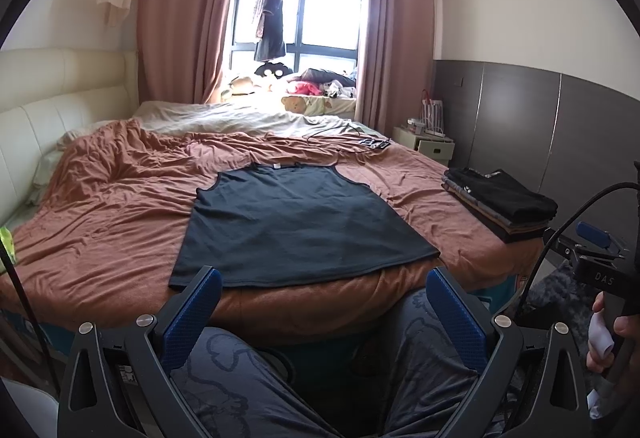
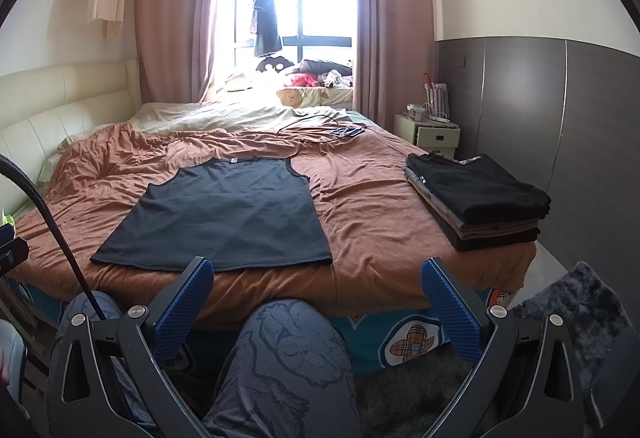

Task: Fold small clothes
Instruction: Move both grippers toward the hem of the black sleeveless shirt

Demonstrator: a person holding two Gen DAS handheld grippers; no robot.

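A: Where does the black tank top (image 1: pixel 296 226) lie from the 2 tongs?

B: Flat on the rust-brown bedspread (image 1: pixel 100 222), hem toward the person, neckline toward the window. Its long axis runs from 6 to 12 o'clock. From the left gripper (image 1: pixel 320 298) it sits dead ahead at 12, the hem just beyond the blue fingertips. From the right gripper (image 2: pixel 316 290) the same tank top (image 2: pixel 224 214) lies at 11 o'clock, off to the left.

A: And the jaws?

B: Both pairs stand wide apart, holding nothing, hovering over the person's knees short of the bed edge.

A: Which is nearer?

B: The left one looks nearer the hem's left corner; the right must reach across toward the right corner. The stack of folded clothes (image 2: pixel 476 198) waits at 2 o'clock, well apart.
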